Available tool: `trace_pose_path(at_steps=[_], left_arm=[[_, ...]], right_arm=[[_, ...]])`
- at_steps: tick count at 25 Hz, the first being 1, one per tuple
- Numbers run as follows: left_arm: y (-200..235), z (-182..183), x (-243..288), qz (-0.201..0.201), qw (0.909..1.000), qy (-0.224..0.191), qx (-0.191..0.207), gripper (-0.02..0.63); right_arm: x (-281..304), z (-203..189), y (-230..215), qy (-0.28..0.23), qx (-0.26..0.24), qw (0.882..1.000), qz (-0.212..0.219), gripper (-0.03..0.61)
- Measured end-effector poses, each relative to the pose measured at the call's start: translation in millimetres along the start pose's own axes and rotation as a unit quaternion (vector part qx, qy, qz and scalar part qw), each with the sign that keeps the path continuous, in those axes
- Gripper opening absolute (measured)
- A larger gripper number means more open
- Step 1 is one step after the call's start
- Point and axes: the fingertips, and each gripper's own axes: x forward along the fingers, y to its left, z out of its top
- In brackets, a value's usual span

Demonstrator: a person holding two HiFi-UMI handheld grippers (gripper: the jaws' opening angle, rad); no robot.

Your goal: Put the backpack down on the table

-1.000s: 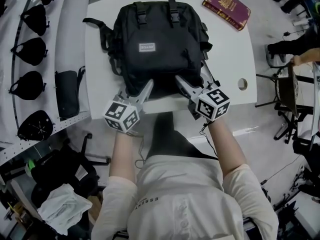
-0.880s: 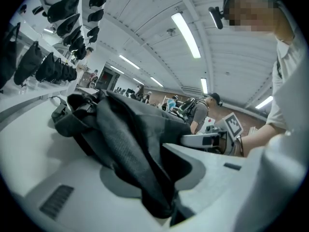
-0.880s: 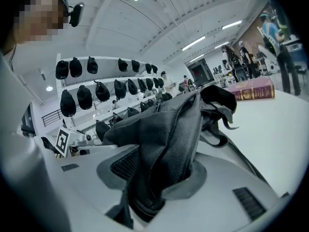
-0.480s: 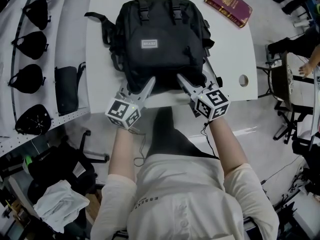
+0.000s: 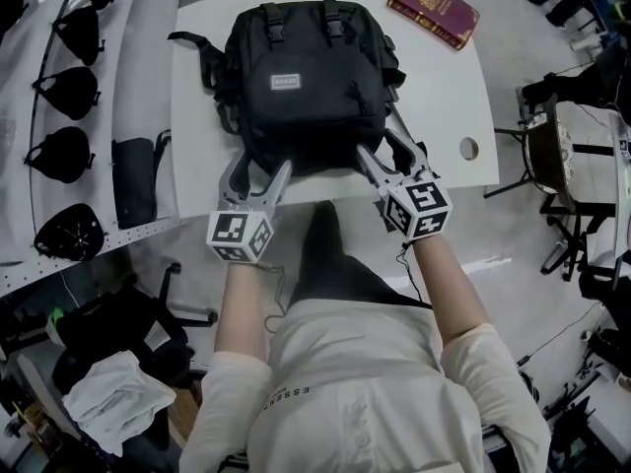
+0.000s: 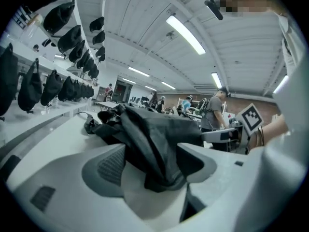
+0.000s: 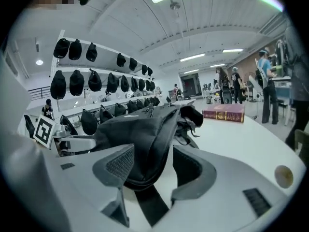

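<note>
Opening around the near edge of the backpack (image 5: 306, 87), the left gripper (image 5: 258, 172) and right gripper (image 5: 383, 152) seem released. Fabric snagging a jaw could drag it off the table (image 5: 444, 97).

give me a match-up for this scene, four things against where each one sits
1 backpack
2 book
3 hole
4 caps

a shelf left of the table
b table's far right corner
c middle of the table
d table's near right corner

Pairs: 1-c, 2-b, 3-d, 4-a
</note>
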Motion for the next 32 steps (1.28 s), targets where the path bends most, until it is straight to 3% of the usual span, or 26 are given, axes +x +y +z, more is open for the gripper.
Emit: trace_pose_path(at_steps=[5,8,11,13,15,19,24,32], left_arm=[[-3,20,-29,0.007,0.9996,-0.021,0.016,0.311],[-21,40,-42,-0.016,0.9991,-0.027,0.03,0.309],[-45,54,-49,-0.055,0.9973,-0.018,0.045,0.297],[-58,61,-55,-0.078,0.9953,-0.02,0.054,0.269],[-67,72,-62,-0.089,0.9927,-0.029,0.075,0.196],[-82,100,-70,-0.097,0.9881,-0.052,0.108,0.172],[-80,138,-84,-0.075,0.9881,-0.084,0.105,0.009],[-91,168,-95,-0.084,0.9823,-0.094,0.139,0.002]], right_arm=[[-25,17,9,-0.018,-0.025,0.999,-0.008,0.241],[-40,32,25,-0.036,-0.043,0.998,0.001,0.241],[-53,47,48,-0.055,-0.047,0.997,0.038,0.239],[-60,57,61,-0.064,-0.047,0.995,0.055,0.217],[-66,70,70,-0.076,-0.051,0.994,0.058,0.131],[-78,100,76,-0.11,-0.05,0.991,0.055,0.027],[-87,124,87,-0.138,-0.072,0.987,0.051,0.015],[-93,143,98,-0.153,-0.09,0.983,0.047,0.015]])
